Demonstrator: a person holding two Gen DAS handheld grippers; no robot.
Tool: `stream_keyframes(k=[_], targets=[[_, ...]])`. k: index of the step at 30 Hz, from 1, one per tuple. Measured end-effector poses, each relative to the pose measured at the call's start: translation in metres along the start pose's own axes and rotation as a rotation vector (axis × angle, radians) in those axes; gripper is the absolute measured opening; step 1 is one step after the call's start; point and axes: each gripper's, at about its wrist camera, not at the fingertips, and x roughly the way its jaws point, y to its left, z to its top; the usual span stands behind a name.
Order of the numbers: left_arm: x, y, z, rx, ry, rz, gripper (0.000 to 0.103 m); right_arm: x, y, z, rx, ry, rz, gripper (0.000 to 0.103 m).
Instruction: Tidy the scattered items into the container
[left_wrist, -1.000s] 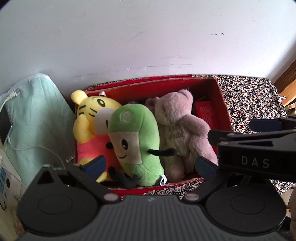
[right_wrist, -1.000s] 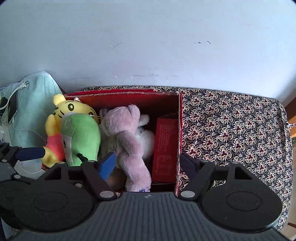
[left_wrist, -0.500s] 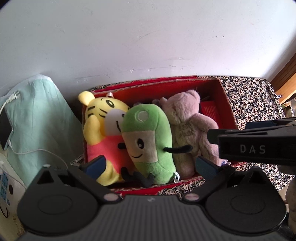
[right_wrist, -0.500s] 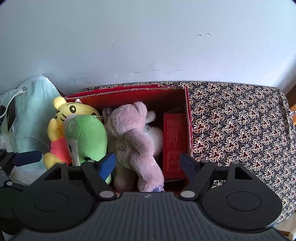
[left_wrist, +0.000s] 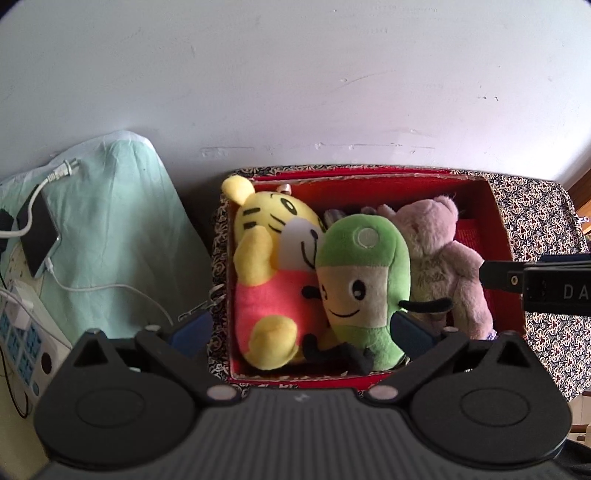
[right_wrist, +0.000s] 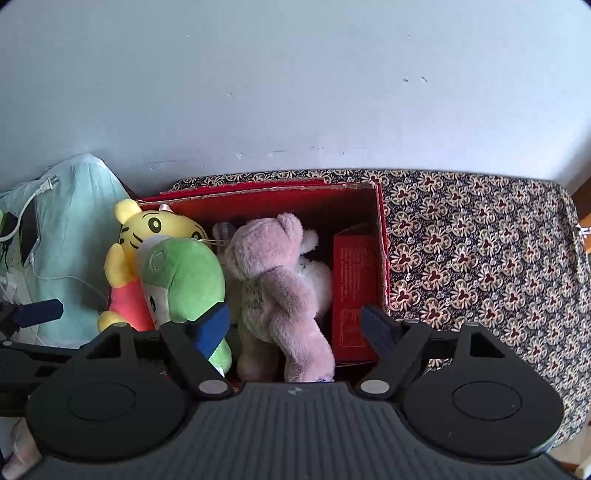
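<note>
Three plush toys packed upright in one red box (left_wrist: 495, 218), both grippers spread wide and empty
Patterned tablecloth (right_wrist: 480, 240) under the box, bare cloth to its right; mint fabric (left_wrist: 118, 221) with a phone (left_wrist: 35, 236) at far left; yellow tiger plush (left_wrist: 273, 266) at the box's left end, green plush (left_wrist: 364, 280) in the middle touching it, pink bear (right_wrist: 273, 280) just right of that, a white plush (right_wrist: 317, 273) behind the bear; left gripper (left_wrist: 301, 328) near the box front; right gripper (right_wrist: 295, 325) near the bear
</note>
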Motion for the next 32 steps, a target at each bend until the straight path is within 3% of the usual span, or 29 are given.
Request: stream_keyframes(k=[8,14,18,24,32], targets=[[0.002,-0.003,0.0,0.008,-0.049,0.041,0.102,0.006,0.015,-0.003,-0.05,-0.035,-0.038,0.08],[0.002,0.002,0.005,-0.001,-0.091,0.023,0.102,0.006,0.024,0.007,-0.124,-0.088,-0.086,0.08],[0.009,0.001,0.006,-0.007,-0.057,-0.004,0.102,-0.003,0.024,0.007,-0.114,-0.138,-0.094,0.08],[0.015,-0.005,0.002,0.012,-0.005,-0.024,0.102,0.006,0.021,-0.001,-0.067,-0.062,-0.074,0.08],[0.013,-0.011,0.001,0.014,-0.025,-0.011,0.102,0.006,0.013,0.0,-0.027,-0.088,-0.081,0.08]])
